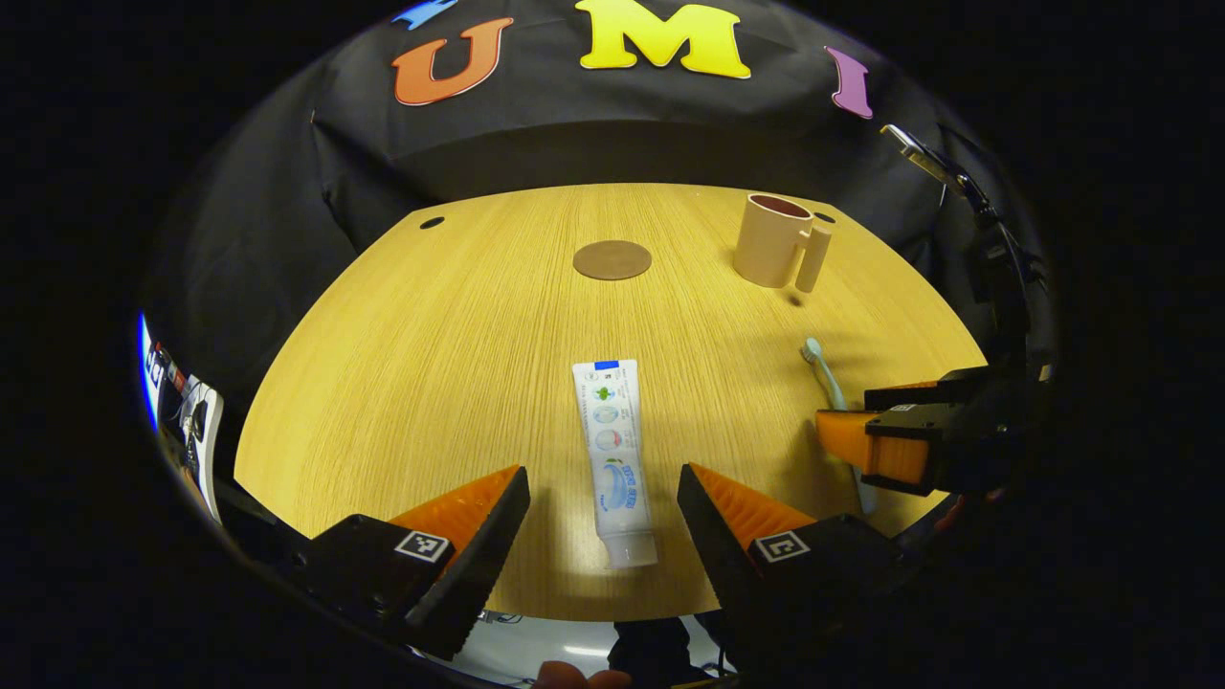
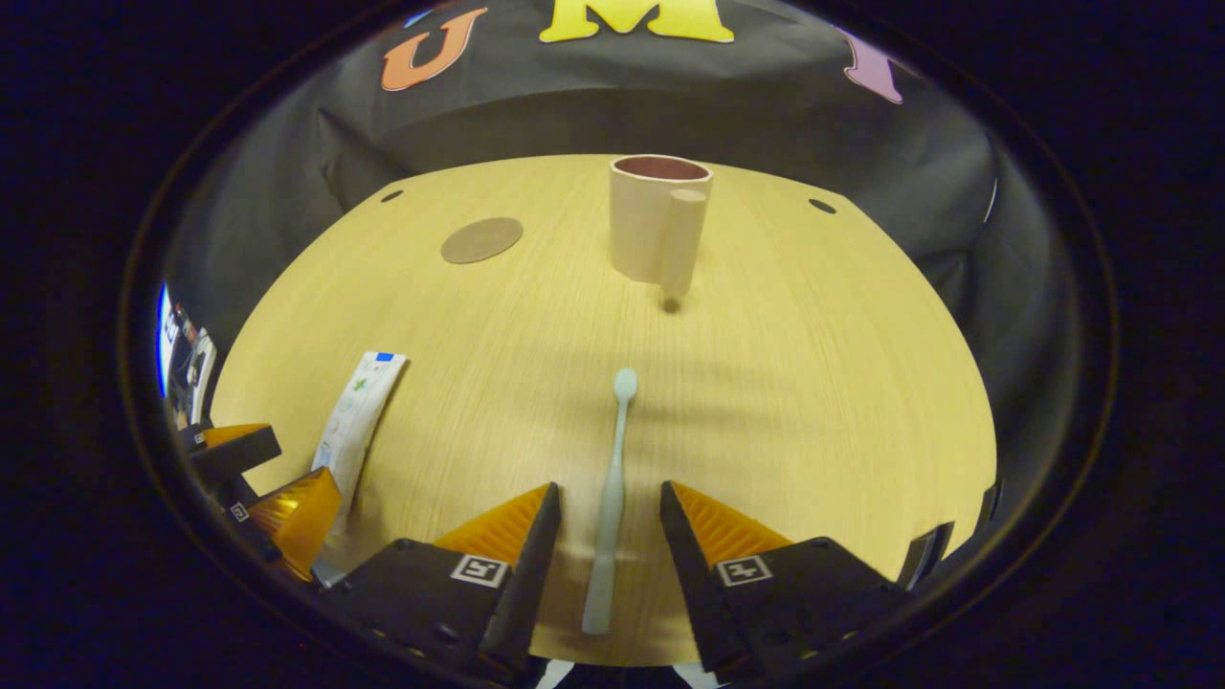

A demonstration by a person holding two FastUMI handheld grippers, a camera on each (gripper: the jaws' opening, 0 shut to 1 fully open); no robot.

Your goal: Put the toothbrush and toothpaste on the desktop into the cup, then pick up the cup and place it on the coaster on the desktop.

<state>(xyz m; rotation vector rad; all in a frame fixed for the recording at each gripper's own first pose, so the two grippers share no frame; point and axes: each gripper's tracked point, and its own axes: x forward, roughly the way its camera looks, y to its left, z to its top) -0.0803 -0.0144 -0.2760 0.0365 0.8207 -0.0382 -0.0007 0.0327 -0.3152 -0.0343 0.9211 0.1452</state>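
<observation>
One toothpaste point(image 1: 614, 459) lies between the left gripper point(image 1: 605, 517) fingers, spread apart. One toothbrush point(image 2: 610, 507) lies between the right gripper point(image 2: 601, 531) fingers, likewise apart. One cup point(image 2: 658, 225) and one coaster point(image 2: 481, 239) sit on the worktop point(image 2: 813, 402) beyond.

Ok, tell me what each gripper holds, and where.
Nothing held. Left gripper open astride the white toothpaste tube; right gripper open astride the pale green toothbrush.

Overhead light brightens the bench point(image 1: 402, 383); the surroundings stay dim. The cup point(image 2: 660, 225) casts a small shadow. Fisheye distortion curves the edges; the right gripper view is slightly soft.
</observation>
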